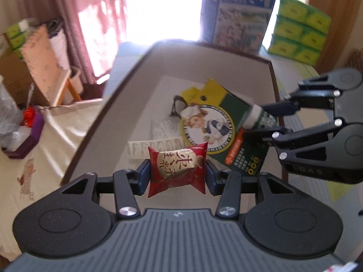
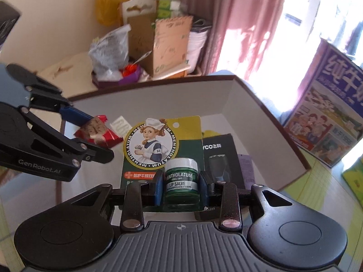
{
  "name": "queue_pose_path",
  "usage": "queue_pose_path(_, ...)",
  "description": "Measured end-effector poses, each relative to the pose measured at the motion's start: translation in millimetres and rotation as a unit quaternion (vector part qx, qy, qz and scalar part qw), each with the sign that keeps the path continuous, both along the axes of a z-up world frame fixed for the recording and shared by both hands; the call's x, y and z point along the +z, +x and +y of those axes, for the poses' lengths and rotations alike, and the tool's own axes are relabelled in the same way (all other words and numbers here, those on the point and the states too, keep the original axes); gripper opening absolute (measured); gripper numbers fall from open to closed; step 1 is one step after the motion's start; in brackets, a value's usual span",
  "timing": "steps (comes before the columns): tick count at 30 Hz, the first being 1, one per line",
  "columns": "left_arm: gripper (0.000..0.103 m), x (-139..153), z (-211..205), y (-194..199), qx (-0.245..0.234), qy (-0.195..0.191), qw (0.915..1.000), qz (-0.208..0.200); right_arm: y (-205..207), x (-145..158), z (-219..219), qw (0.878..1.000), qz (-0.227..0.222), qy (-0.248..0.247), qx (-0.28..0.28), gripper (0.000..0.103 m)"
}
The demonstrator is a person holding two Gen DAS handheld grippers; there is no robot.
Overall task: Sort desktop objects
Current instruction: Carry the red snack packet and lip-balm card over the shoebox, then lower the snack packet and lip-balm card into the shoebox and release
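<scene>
My left gripper [image 1: 177,176] is shut on a red snack packet [image 1: 179,167] with gold lettering, held over the near end of an open grey-lined box [image 1: 204,59]. My right gripper [image 2: 181,188] is shut on the green lip salve jar [image 2: 181,176], which sits on its yellow-green blister card with a nurse picture [image 2: 152,140]. The card hangs over the box [image 2: 158,99]. In the left wrist view the right gripper [image 1: 256,122] comes in from the right with the card [image 1: 208,122]. The right wrist view shows the left gripper [image 2: 98,136] at the left with the packet [image 2: 97,131].
Inside the box lie a black shaver package [image 2: 217,154], a white packet [image 1: 156,147] and a purple sachet [image 2: 246,167]. Behind the box stand a blue milk carton case [image 1: 240,11] and green tissue packs [image 1: 299,31]. A purple tray of clutter [image 1: 25,136] is at the left.
</scene>
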State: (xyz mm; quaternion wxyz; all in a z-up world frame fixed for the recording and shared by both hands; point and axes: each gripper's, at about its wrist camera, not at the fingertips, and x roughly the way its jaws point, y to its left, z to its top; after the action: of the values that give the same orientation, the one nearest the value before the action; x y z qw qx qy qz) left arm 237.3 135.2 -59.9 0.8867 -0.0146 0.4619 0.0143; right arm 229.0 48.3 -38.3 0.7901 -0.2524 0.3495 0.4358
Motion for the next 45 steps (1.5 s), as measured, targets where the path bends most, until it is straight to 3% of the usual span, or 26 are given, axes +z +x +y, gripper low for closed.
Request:
queue_pose_path(7,0.045,-28,-3,13,-0.069,0.001,0.9964,0.048,12,-22,10,0.998,0.021,-0.047,0.042,0.03)
queue_pose_path(14,0.045,-54,-9,25,-0.131,0.026,0.9855,0.104,15,-37,20,0.994,0.05,-0.088,0.048,0.03)
queue_pose_path(21,0.048,-60,-8,33,-0.142,0.021,0.9828,0.116,23,-50,27,0.99,0.074,-0.107,0.048,0.03)
queue_pose_path(24,0.055,-60,-7,33,-0.142,0.018,0.9829,0.115,27,-52,26,0.99,0.088,-0.101,0.046,0.03)
queue_pose_path(26,0.071,-59,-8,32,-0.141,0.022,0.9834,0.112,27,-52,25,0.99,0.086,-0.101,0.047,0.039)
queue_pose_path(27,0.072,-57,-9,31,-0.142,0.023,0.9836,0.109,27,-52,25,0.99,0.083,-0.101,0.048,0.046)
queue_pose_path(28,0.072,-57,-9,31,-0.142,0.025,0.9838,0.107,26,-52,24,0.991,0.077,-0.1,0.05,0.062)
queue_pose_path(29,0.074,-56,-10,31,-0.14,0.025,0.984,0.107,24,-51,23,0.991,0.072,-0.099,0.052,0.068)
queue_pose_path(33,0.078,-54,-11,29,-0.136,0.03,0.9849,0.103,24,-47,23,0.991,0.069,-0.098,0.05,0.073)
queue_pose_path(40,0.089,-47,-11,23,-0.131,0.037,0.9861,0.095,19,-39,18,0.993,0.051,-0.097,0.053,0.093)
queue_pose_path(45,0.091,-38,-9,16,-0.113,0.04,0.9892,0.085,14,-30,12,0.995,0.036,-0.089,0.038,0.1)
